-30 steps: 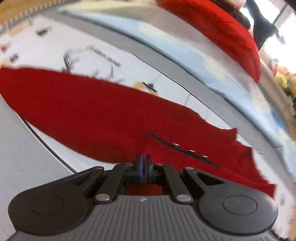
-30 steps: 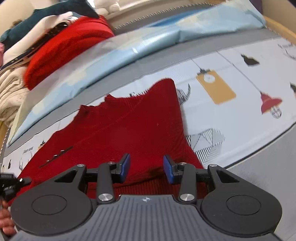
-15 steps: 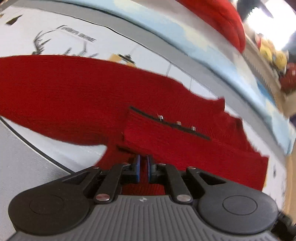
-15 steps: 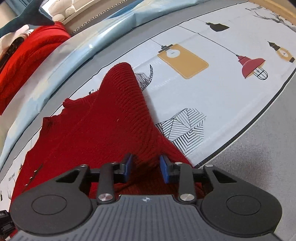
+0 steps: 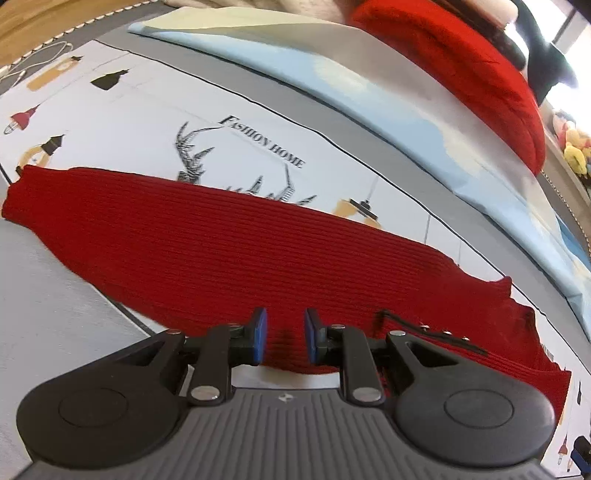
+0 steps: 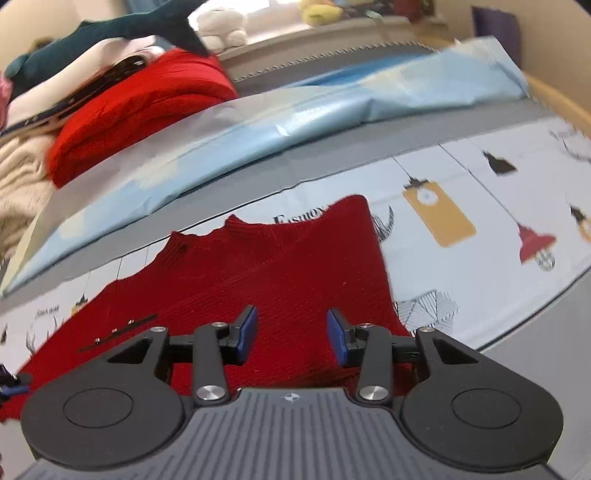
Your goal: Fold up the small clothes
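Both grippers are up over the garment right now, and neither has a grip on anything. Left gripper (image 5: pixel 282 338) sits with its blue pads (image 5: pixel 258 334) parted by a modest gap, red knit showing plainly between them, nothing pinched. Right gripper (image 6: pixel 291 334) is spread wider, its blue pads (image 6: pixel 246 330) well apart, again with only fabric visible beneath and no cloth caught. And there's the piece itself, the red knitted sweater (image 5: pixel 229 254), lying flat on the printed sheet (image 5: pixel 140 122), ribbed texture running across it, one sleeve end stretching off to the far left of the left wrist view and reaching onto the grey border there. A dark placket with small metal snaps (image 5: pixel 436 332) sits just to the right of the left gripper's fingers; from the right wrist view that same snap strip (image 6: pixel 118 332) lies to the left, and the sweater (image 6: pixel 288 266) narrows to a red point near the lettering on the sheet (image 6: pixel 461 184). Lamp drawings and "FASHION HOME" text decorate the sheet. Beyond it lies a pale blue pillow (image 6: pixel 332 103), and further back a pile of clothes with a bright red folded knit (image 6: pixel 140 107) on it, soft toys (image 6: pixel 221 27) blurred behind.
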Tool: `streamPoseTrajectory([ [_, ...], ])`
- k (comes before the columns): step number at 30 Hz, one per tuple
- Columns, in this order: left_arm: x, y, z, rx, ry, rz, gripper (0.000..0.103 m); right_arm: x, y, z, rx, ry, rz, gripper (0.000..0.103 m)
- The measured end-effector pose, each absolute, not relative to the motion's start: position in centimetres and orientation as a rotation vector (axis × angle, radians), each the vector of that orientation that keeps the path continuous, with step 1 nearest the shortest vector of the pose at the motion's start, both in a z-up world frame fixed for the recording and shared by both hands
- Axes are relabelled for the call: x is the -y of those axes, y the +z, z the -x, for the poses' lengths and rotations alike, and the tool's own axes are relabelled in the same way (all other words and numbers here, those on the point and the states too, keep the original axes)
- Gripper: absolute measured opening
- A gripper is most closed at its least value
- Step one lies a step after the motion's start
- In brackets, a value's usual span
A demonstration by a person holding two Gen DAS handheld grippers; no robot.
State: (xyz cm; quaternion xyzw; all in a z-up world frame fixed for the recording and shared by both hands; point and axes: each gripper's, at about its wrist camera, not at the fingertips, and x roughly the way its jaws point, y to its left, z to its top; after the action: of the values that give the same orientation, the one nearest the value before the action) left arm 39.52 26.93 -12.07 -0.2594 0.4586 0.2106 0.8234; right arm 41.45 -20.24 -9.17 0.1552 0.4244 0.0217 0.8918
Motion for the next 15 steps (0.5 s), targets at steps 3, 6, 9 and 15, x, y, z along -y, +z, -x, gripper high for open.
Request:
streamPoseTrajectory([
  [3, -27.4, -11.8, -39.3, -0.972, 0.447, 0.542, 0.022, 19.8, -8.9, -41.4, -0.884, 0.066, -0.312, 0.044],
  [6, -27.7, -11.9, -39.2, -0.972, 0.448, 0.525, 0.025, 19.5, -8.5, -41.2, -0.872, 0.087, -0.309, 0.044],
  [9, -28.6, -12.3, -38.9, -0.976, 0.458, 0.528, 0.025, 19.2, -8.4, -41.0, -0.866, 0.079, -0.288, 0.046],
  [15, -33.7, -13.4, -37.3, -0.962, 0.547, 0.642, 0.035, 19.5, -9.2, -41.0, -0.892, 0.031, -0.239, 0.046],
])
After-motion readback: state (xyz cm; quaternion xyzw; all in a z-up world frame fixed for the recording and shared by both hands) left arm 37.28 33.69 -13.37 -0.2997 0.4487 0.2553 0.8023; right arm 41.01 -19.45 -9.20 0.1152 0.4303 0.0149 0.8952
